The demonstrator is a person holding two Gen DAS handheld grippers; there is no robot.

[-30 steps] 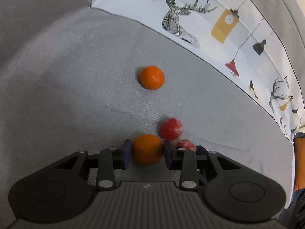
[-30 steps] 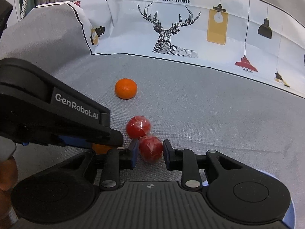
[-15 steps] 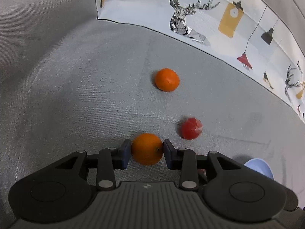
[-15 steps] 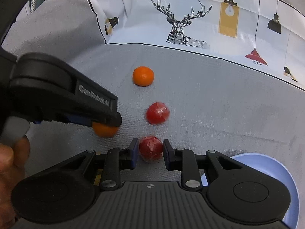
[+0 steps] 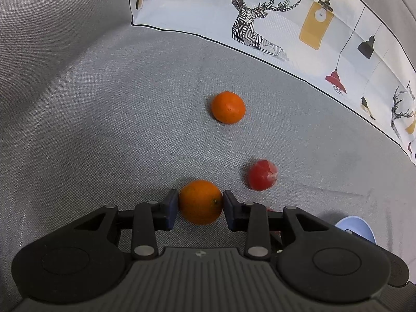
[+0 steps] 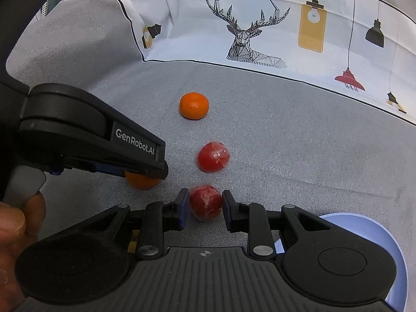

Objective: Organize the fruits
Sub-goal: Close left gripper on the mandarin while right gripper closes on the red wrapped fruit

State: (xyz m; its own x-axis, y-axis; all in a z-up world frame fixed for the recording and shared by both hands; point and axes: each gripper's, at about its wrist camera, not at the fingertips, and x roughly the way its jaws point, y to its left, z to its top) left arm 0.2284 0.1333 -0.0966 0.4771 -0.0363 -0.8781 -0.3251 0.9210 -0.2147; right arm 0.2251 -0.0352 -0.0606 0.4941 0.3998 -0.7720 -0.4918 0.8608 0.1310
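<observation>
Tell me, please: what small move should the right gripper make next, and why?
Probably carry the red fruit rightward over the blue bowl and release it there. The right gripper has its fingers closed against both sides of this fruit, and the bowl's rim shows just to its right. The left gripper holds an orange, so each is loaded already.

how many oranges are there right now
2. One orange is clamped in the left gripper; the other orange lies loose on the grey cloth, farther away. More could be hidden behind the grippers.
</observation>
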